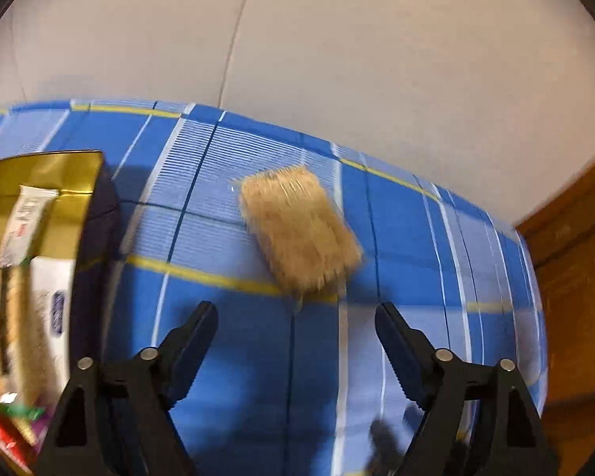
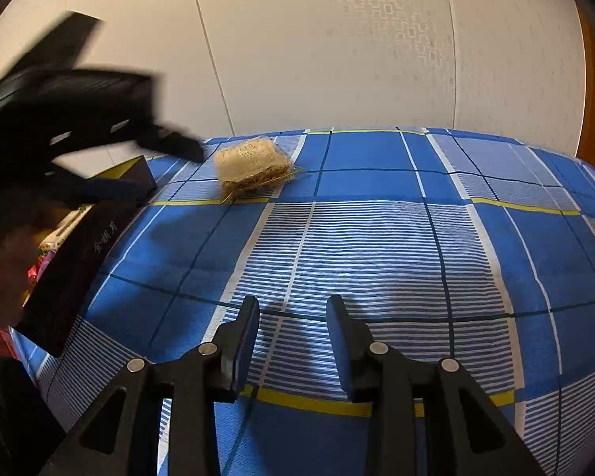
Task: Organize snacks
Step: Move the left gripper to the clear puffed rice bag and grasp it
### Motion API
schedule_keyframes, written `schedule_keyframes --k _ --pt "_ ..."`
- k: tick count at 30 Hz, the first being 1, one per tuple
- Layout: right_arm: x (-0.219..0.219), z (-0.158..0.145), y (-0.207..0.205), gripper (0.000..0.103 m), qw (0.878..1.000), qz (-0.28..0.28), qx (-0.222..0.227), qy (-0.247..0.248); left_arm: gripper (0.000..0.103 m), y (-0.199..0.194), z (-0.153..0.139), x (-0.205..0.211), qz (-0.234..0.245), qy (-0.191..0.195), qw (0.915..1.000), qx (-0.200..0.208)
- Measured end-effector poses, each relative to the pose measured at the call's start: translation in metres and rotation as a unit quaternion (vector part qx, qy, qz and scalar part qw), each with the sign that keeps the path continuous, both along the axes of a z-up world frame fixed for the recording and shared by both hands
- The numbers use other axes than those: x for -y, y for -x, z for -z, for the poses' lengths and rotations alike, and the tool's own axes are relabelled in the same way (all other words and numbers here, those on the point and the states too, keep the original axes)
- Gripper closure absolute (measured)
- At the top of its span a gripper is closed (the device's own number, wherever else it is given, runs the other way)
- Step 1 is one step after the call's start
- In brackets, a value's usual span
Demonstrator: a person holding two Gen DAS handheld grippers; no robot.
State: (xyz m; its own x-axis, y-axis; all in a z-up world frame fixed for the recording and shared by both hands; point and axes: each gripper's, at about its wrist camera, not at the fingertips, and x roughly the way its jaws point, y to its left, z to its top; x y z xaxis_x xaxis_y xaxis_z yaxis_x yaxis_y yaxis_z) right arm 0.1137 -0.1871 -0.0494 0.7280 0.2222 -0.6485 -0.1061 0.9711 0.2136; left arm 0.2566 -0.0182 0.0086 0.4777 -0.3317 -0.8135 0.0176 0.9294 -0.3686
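A pale, crumbly snack in a clear wrapper (image 1: 301,230) lies on the blue checked cloth (image 1: 408,261), just beyond my left gripper (image 1: 296,309). That gripper is open wide, hovers above the cloth and has nothing between its fingers. At the left stands a dark box with a gold lining (image 1: 59,174) that holds several wrapped snacks. In the right wrist view the same snack (image 2: 254,162) lies far ahead beside the box (image 2: 71,269), with one of the left gripper's fingers (image 2: 174,142) blurred next to it. My right gripper (image 2: 293,301) is open a little and empty over the cloth.
A white wall (image 2: 337,59) backs the cloth-covered surface (image 2: 377,238). Brown wooden furniture (image 1: 575,238) stands past the right edge of the cloth. A blurred hand (image 2: 4,273) shows at the left by the box.
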Motion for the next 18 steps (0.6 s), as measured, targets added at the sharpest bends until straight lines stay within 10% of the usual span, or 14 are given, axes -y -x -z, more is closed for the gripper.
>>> schedule_keyframes --k 18 --pt "0.025 0.002 -0.012 0.065 0.994 -0.011 -0.018 -0.111 0.003 -0.086 0.033 0.044 -0.054 -0.101 0.9908 -0.073"
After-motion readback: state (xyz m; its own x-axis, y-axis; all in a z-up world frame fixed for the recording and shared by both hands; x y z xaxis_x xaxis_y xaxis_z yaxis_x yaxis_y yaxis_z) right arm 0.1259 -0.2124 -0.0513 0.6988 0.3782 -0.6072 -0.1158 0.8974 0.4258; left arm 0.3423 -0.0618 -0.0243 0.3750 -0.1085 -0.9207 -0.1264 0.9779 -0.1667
